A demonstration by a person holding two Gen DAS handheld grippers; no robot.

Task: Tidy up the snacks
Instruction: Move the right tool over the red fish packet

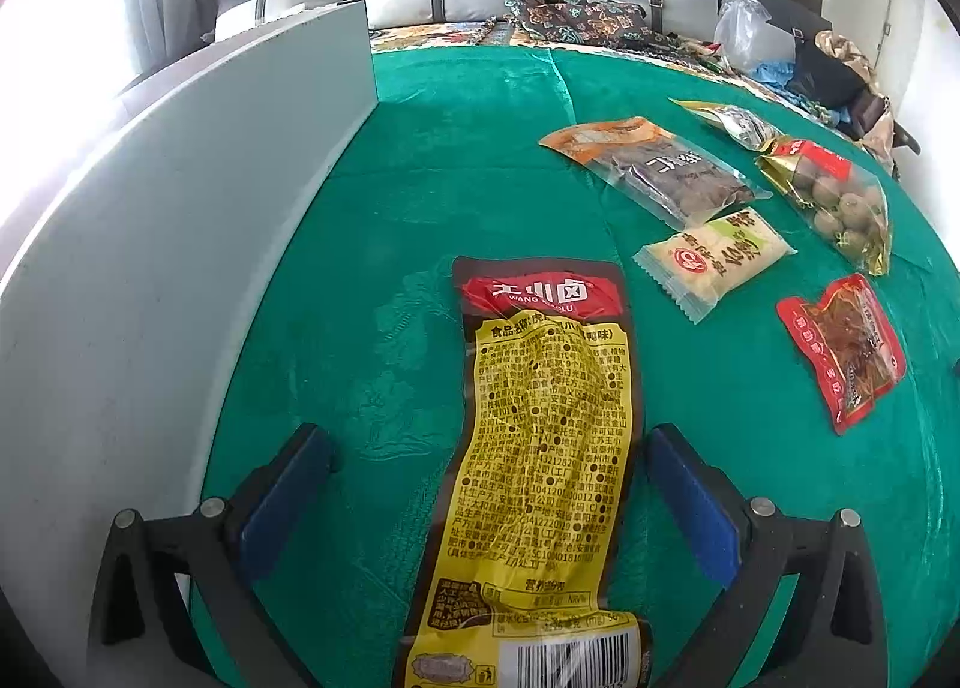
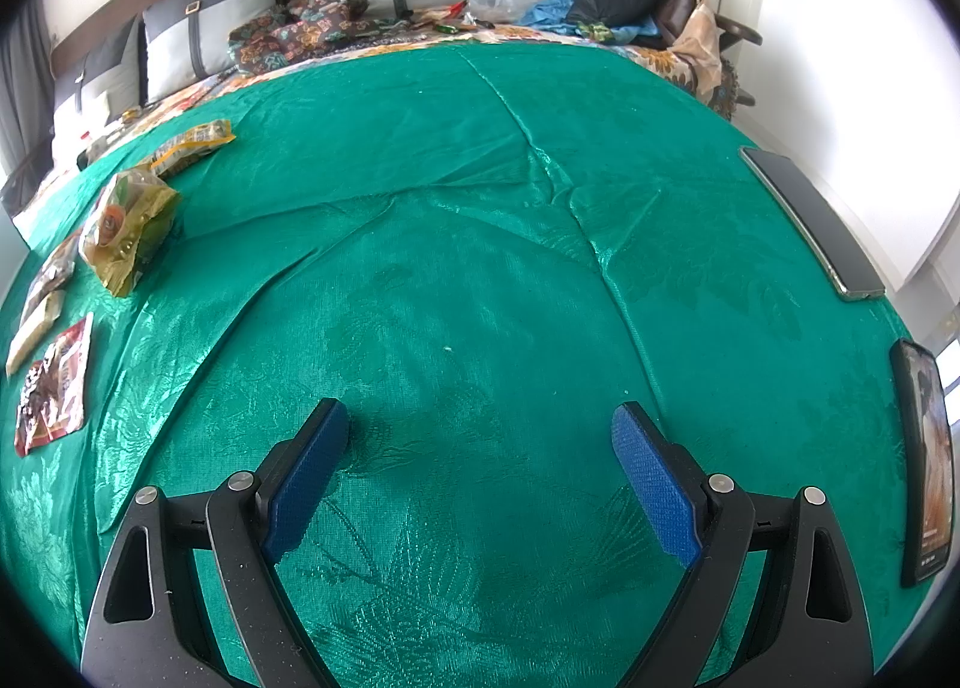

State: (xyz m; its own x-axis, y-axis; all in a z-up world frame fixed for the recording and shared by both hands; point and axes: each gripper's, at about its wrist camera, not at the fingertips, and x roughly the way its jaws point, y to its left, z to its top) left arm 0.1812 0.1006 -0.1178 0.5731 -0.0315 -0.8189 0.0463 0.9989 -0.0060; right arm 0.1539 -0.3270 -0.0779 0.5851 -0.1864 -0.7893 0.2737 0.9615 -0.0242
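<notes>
Both jaws spread wide and gripping nothing: left gripper (image 1: 489, 484) astride the yellow snack packet (image 1: 540, 448) lying flat beside the grey board (image 1: 180, 208), right gripper (image 2: 480, 472) over bare green cloth (image 2: 480, 208).

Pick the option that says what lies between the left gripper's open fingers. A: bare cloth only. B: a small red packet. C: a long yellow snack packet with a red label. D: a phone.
C: the long yellow snack packet lies flat on the green cloth between the spread pads of the left gripper, which do not touch it.
</notes>
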